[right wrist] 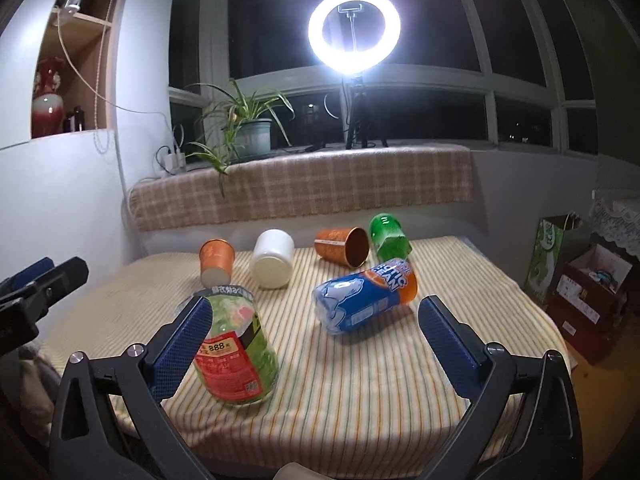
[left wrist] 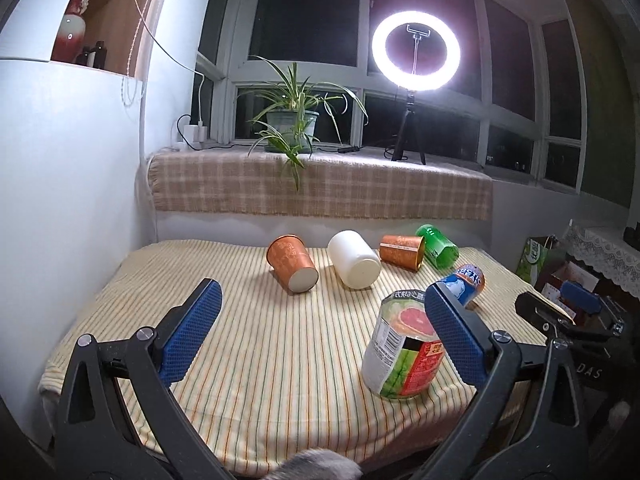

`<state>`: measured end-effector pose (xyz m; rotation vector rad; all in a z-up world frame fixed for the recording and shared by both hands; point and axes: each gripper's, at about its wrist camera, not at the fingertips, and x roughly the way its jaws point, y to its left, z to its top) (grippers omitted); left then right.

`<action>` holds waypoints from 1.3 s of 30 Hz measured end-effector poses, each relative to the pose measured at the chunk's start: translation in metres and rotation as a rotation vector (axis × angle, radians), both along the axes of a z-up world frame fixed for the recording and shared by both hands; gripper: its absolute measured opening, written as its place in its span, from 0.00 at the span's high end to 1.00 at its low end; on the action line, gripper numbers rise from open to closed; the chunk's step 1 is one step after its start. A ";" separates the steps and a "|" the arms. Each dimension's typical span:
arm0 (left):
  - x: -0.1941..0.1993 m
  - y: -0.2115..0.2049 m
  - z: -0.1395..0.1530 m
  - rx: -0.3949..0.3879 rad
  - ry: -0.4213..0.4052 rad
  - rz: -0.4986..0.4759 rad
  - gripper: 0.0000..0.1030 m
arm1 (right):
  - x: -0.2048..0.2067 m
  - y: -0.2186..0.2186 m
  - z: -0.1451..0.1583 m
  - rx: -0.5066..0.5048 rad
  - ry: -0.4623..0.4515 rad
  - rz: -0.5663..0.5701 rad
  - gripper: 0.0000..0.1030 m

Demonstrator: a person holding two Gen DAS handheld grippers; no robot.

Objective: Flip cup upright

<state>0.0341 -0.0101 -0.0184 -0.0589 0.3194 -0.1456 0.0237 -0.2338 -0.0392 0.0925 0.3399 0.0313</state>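
Both the left gripper (left wrist: 322, 334) and right gripper (right wrist: 316, 344) gape wide, seemingly empty.

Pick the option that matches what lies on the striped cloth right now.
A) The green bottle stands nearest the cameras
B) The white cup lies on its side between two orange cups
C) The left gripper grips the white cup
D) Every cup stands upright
B: the white cup lies tipped over on the striped cloth, with one orange cup on one side and another orange cup on the other.

A striped cloth (left wrist: 248, 360) covered the table at frame centre; 6 cups and bottles (left wrist: 354, 260) lay on it.
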 end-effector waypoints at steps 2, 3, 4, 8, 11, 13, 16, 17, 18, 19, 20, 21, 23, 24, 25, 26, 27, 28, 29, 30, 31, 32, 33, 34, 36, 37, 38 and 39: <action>-0.001 -0.001 -0.001 -0.004 0.003 0.005 0.00 | -0.001 0.002 0.001 -0.008 -0.004 -0.004 0.00; -0.001 0.000 -0.001 -0.003 0.002 0.004 0.00 | 0.000 0.002 0.001 -0.014 -0.005 -0.007 0.00; 0.000 0.000 -0.001 -0.002 0.002 0.005 0.00 | -0.001 0.002 0.001 -0.016 -0.006 -0.010 0.00; -0.001 0.001 -0.002 -0.007 0.001 0.013 0.00 | -0.001 0.002 -0.001 -0.016 -0.001 -0.016 0.00; -0.001 0.001 -0.002 -0.011 0.001 0.023 0.00 | 0.000 0.002 -0.002 -0.017 0.005 -0.020 0.00; -0.001 0.001 -0.002 -0.013 0.002 0.024 0.00 | 0.000 0.002 -0.003 -0.016 0.012 -0.017 0.00; -0.001 0.002 -0.002 -0.013 0.000 0.028 0.00 | 0.001 0.003 -0.006 -0.017 0.024 -0.015 0.00; -0.001 0.002 -0.002 -0.014 0.000 0.031 0.00 | 0.001 0.003 -0.007 -0.015 0.027 -0.016 0.00; -0.001 0.003 -0.002 -0.015 0.000 0.033 0.00 | 0.001 0.003 -0.008 -0.012 0.032 -0.014 0.00; -0.001 0.003 -0.002 -0.018 0.000 0.035 0.00 | 0.002 0.002 -0.009 -0.011 0.036 -0.013 0.00; -0.001 0.003 -0.002 -0.017 0.000 0.035 0.00 | 0.002 0.002 -0.009 -0.010 0.039 -0.013 0.00; -0.001 0.003 -0.002 -0.019 0.000 0.037 0.00 | 0.002 0.002 -0.010 -0.009 0.041 -0.015 0.00; -0.002 0.004 -0.001 -0.022 -0.003 0.044 0.00 | 0.002 0.001 -0.011 -0.005 0.043 -0.018 0.00; -0.002 0.004 -0.001 -0.023 -0.005 0.046 0.00 | 0.002 0.000 -0.011 -0.002 0.045 -0.018 0.00; -0.002 0.004 -0.001 -0.025 -0.005 0.048 0.00 | 0.002 0.000 -0.011 0.000 0.047 -0.017 0.00; -0.002 0.004 -0.001 -0.025 -0.005 0.049 0.00 | 0.002 0.000 -0.012 0.002 0.049 -0.017 0.00; -0.002 0.004 -0.001 -0.025 -0.006 0.049 0.00 | 0.003 0.000 -0.012 0.002 0.052 -0.016 0.00; -0.002 0.004 -0.001 -0.025 -0.005 0.049 0.00 | 0.003 0.000 -0.012 0.003 0.054 -0.017 0.00; -0.002 0.004 -0.001 -0.024 -0.004 0.048 0.00 | 0.003 -0.001 -0.013 0.004 0.057 -0.017 0.00; -0.002 0.004 -0.001 -0.023 -0.003 0.047 0.00 | 0.004 -0.001 -0.013 0.005 0.059 -0.017 0.00; -0.002 0.004 0.000 -0.022 -0.004 0.046 0.00 | 0.005 -0.002 -0.013 0.008 0.062 -0.018 0.00; -0.002 0.004 0.000 -0.018 -0.005 0.047 0.00 | 0.005 -0.002 -0.014 0.010 0.065 -0.019 0.00; -0.002 0.004 0.000 -0.019 -0.004 0.047 0.00 | 0.005 -0.002 -0.014 0.013 0.068 -0.019 0.00; -0.002 0.004 0.000 -0.021 -0.003 0.047 0.00 | 0.006 -0.002 -0.014 0.014 0.070 -0.019 0.00; -0.002 0.004 0.000 -0.023 -0.002 0.049 0.00 | 0.006 -0.002 -0.015 0.015 0.074 -0.016 0.00; -0.002 0.004 0.000 -0.023 -0.002 0.049 0.00 | 0.007 -0.001 -0.016 0.013 0.076 -0.016 0.00; -0.002 0.004 0.000 -0.024 -0.001 0.050 0.00 | 0.008 -0.001 -0.017 0.010 0.079 -0.015 0.00; -0.002 0.004 -0.001 -0.026 0.000 0.051 0.00 | 0.008 -0.001 -0.017 0.009 0.081 -0.015 0.00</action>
